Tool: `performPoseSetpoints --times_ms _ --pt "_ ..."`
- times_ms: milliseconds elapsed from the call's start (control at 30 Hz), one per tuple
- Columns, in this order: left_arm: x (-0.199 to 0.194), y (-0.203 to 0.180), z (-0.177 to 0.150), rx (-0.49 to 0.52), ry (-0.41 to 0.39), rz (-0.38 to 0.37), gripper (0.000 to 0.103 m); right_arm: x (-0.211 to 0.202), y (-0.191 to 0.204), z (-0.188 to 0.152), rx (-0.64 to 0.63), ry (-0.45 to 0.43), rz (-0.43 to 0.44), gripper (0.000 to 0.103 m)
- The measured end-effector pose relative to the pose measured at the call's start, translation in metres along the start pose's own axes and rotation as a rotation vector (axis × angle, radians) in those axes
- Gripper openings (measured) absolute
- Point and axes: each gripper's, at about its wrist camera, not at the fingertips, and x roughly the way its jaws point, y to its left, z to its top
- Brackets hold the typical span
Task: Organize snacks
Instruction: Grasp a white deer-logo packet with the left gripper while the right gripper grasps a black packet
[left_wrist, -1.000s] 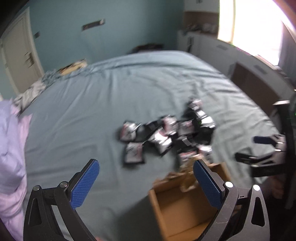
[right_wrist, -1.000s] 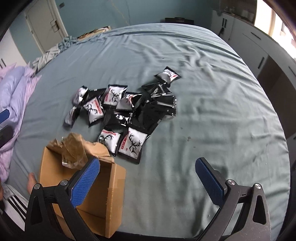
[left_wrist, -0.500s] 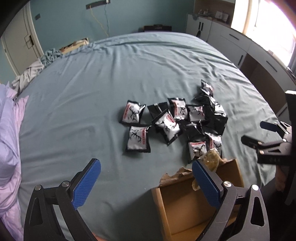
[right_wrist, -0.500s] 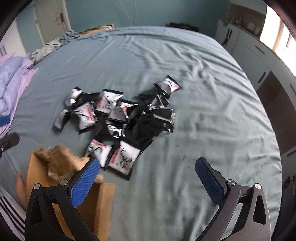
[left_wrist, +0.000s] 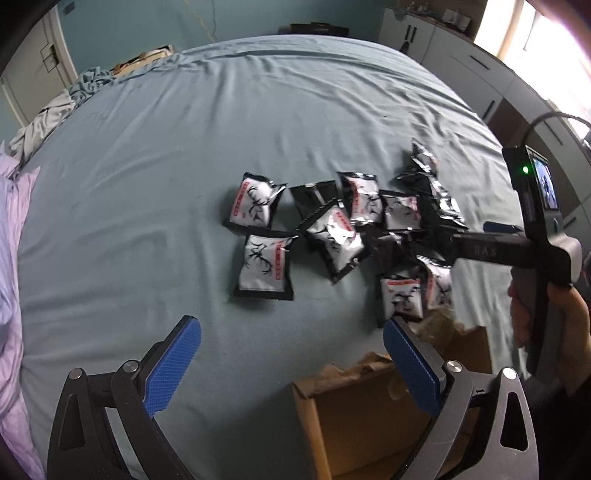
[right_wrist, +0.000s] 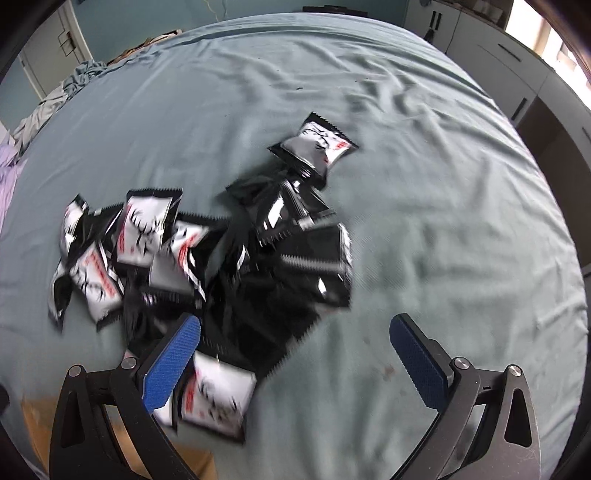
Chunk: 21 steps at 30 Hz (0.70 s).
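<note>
Several black-and-white snack packets with a deer print lie in a loose pile (left_wrist: 343, 229) on the blue-grey bed sheet; the pile also shows in the right wrist view (right_wrist: 221, 258). An open cardboard box (left_wrist: 369, 417) sits on the bed just below the pile, under my left gripper's right finger. My left gripper (left_wrist: 291, 350) is open and empty above the sheet, short of the nearest packet (left_wrist: 264, 267). My right gripper (right_wrist: 295, 354) is open and empty, low over the near edge of the pile; a white packet (right_wrist: 214, 398) lies by its left finger. The right gripper's body (left_wrist: 517, 251) reaches over the pile.
Purple bedding (left_wrist: 11, 258) lies along the bed's left side. Crumpled clothes (left_wrist: 55, 110) sit at the far left corner. White cabinets (left_wrist: 461, 55) and a bright window stand beyond the bed's right edge. Torn brown paper (left_wrist: 436, 325) sticks up from the box.
Both grippers have moved forward and down toward the packets, which look larger now. The right gripper has swung left over the pile. Both stayed open.
</note>
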Motion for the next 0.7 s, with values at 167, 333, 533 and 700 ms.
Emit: performPoseSetpoints --times_ms 167,333,533,700 --pt "0.015 0.012 0.009 -0.022 0.025 0.019 0.101 0.027 0.009 0.008 0.004 0.041 0.01 0.095" --pt "0.034 0.011 0.022 0.006 0.038 0.028 0.101 0.033 0.018 0.012 -0.042 0.027 -0.004 0.071" --pt "0.074 0.003 0.041 0.041 0.105 0.041 0.101 0.007 0.008 0.012 -0.029 -0.037 0.051 0.029" --pt "0.107 -0.006 0.05 0.107 0.169 0.072 0.101 -0.023 0.005 -0.005 -0.041 -0.111 0.086 0.015"
